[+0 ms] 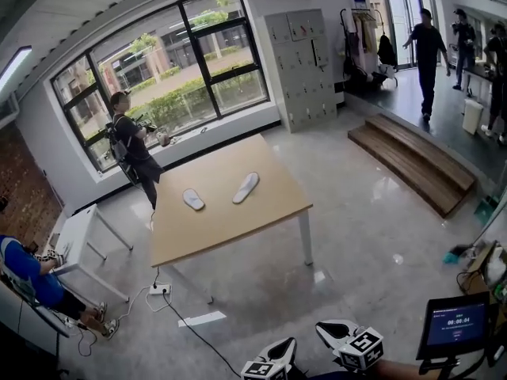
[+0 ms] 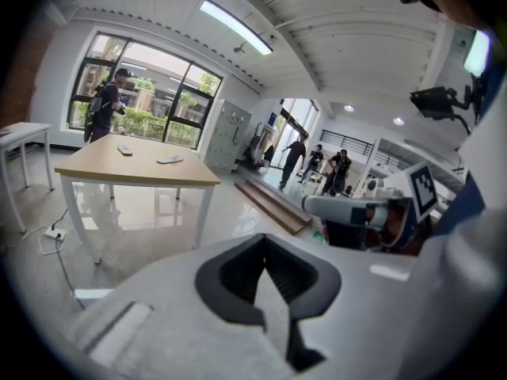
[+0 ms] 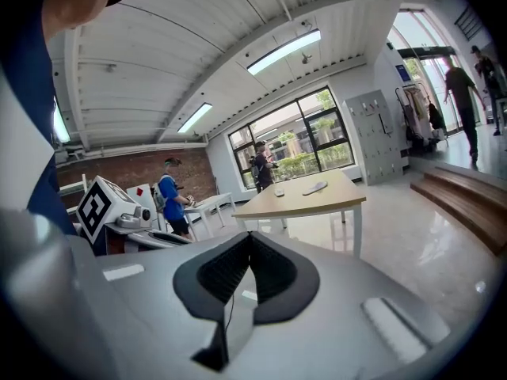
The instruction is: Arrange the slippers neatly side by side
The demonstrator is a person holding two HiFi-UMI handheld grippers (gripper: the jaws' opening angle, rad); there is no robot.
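Two pale slippers lie apart on a wooden table (image 1: 238, 222) far ahead. The left slipper (image 1: 193, 199) is angled one way and the right slipper (image 1: 245, 188) the other. Both show small in the left gripper view (image 2: 125, 150) (image 2: 169, 160) and in the right gripper view (image 3: 279, 192) (image 3: 314, 188). My left gripper (image 1: 273, 355) (image 2: 265, 279) and right gripper (image 1: 337, 335) (image 3: 242, 279) are held low at the bottom edge of the head view, far from the table. Both are shut with nothing in them.
A person (image 1: 131, 145) stands at the window behind the table. A seated person in blue (image 1: 32, 279) is beside a small white table (image 1: 75, 236). A power strip with cable (image 1: 161, 289) lies on the floor. Wooden steps (image 1: 416, 161) and a screen (image 1: 453, 325) are at right.
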